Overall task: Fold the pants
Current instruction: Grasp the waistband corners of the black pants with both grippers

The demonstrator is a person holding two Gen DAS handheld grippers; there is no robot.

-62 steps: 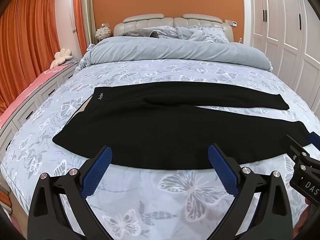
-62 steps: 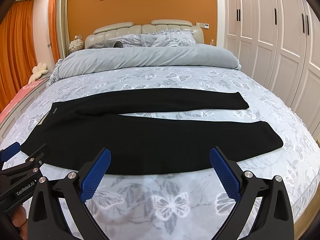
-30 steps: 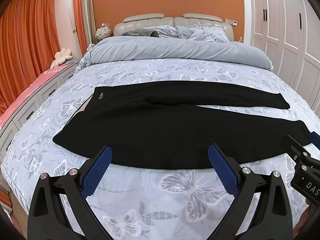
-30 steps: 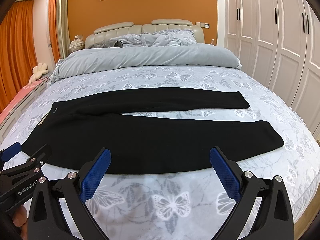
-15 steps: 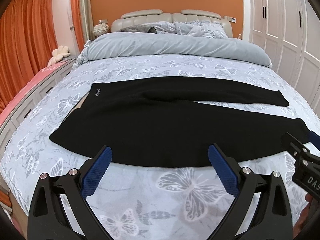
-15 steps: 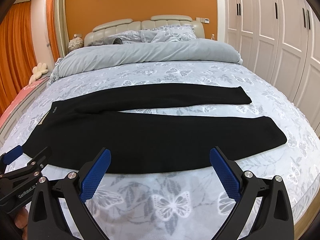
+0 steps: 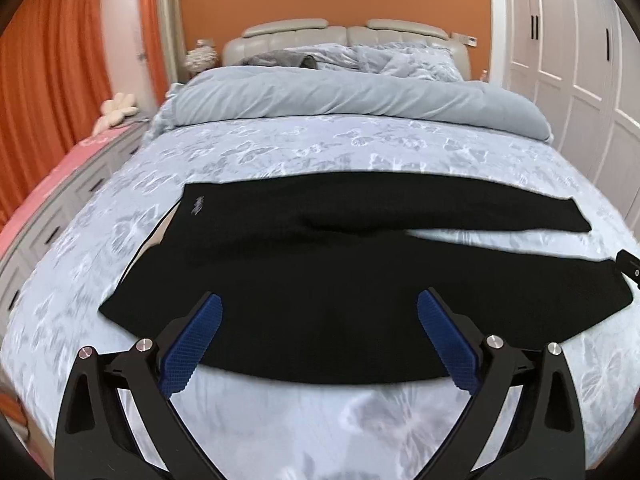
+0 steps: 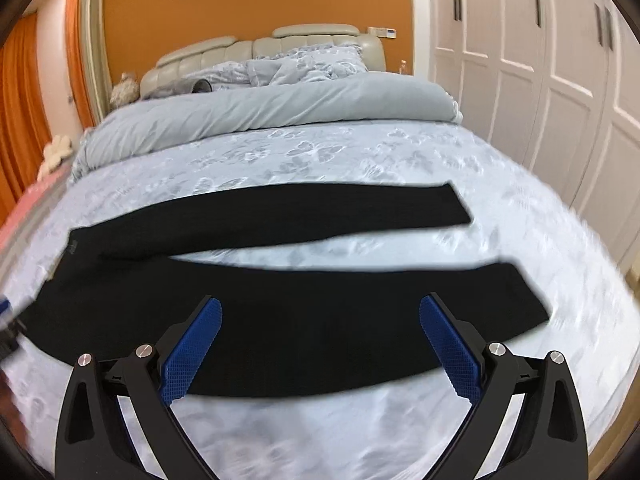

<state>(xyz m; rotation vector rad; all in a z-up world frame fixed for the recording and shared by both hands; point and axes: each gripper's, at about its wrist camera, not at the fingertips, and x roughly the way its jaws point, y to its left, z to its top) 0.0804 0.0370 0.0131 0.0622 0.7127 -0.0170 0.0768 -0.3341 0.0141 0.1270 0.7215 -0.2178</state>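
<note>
Hovering over the near edge of a bed, two handheld grippers face a pair of black pants spread across the butterfly-print cover. The left gripper fills the bottom of the left wrist view, its blue-padded jaws spread wide and empty, aimed at the lower middle of the frame where the near hem of the fabric lies. The right gripper sits the same way at the bottom of the right wrist view, jaws released and holding nothing. Both appear placed so as to reach down and take the near edge of the garment, which suggests the folding has not yet begun.

The pants lie flat across the middle of each frame, waistband toward the left and two legs running to the right. A narrow wedge of pale cover shows between the legs, widening toward the right. The cloth looks soft, matte and largely smooth, with a small pale logo near the waist at centre left of the left wrist view. A rolled grey duvet and pillows sit toward the top of both frames, well apart from the pants
</note>
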